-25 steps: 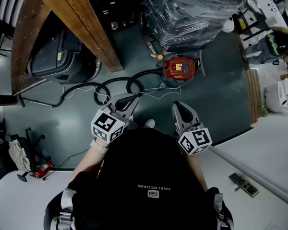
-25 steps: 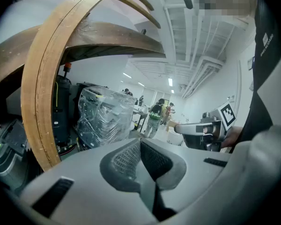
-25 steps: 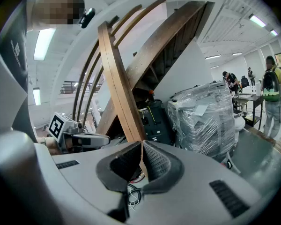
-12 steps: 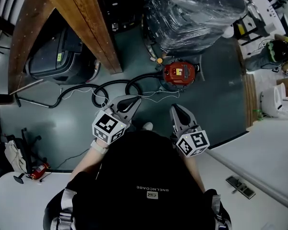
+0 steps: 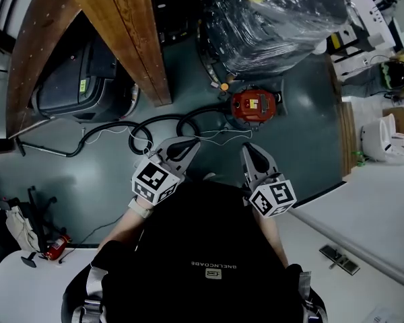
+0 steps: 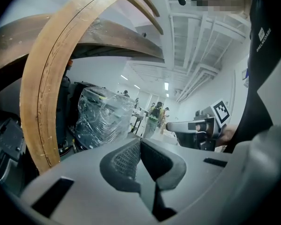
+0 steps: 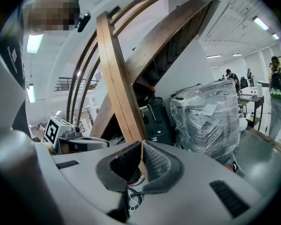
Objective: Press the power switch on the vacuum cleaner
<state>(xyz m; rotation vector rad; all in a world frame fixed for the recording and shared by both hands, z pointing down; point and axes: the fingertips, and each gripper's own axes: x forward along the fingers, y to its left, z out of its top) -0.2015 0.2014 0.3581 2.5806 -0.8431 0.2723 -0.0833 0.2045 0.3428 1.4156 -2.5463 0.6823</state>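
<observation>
The red vacuum cleaner (image 5: 254, 105) stands on the dark floor ahead of me, and its black hose (image 5: 160, 121) curls away to the left. My left gripper (image 5: 187, 145) is held at waist height, well short of the vacuum, its jaws shut on nothing. My right gripper (image 5: 248, 151) is beside it and also shut and empty, pointing toward the vacuum from a distance. The left gripper view shows its closed jaws (image 6: 140, 143) and the right gripper (image 6: 192, 125) off to the side. The closed jaws (image 7: 141, 146) fill the bottom of the right gripper view.
A plastic-wrapped pallet load (image 5: 269, 15) stands just behind the vacuum. A slanted wooden beam (image 5: 124, 32) rises at the left, with a dark case (image 5: 74, 79) beyond it. White cords (image 5: 212, 134) lie by the hose. A white table edge (image 5: 363, 200) runs at the right.
The head view has drifted slightly, so the vacuum sits a little lower in the picture. Both grippers stay shut and have barely moved.
</observation>
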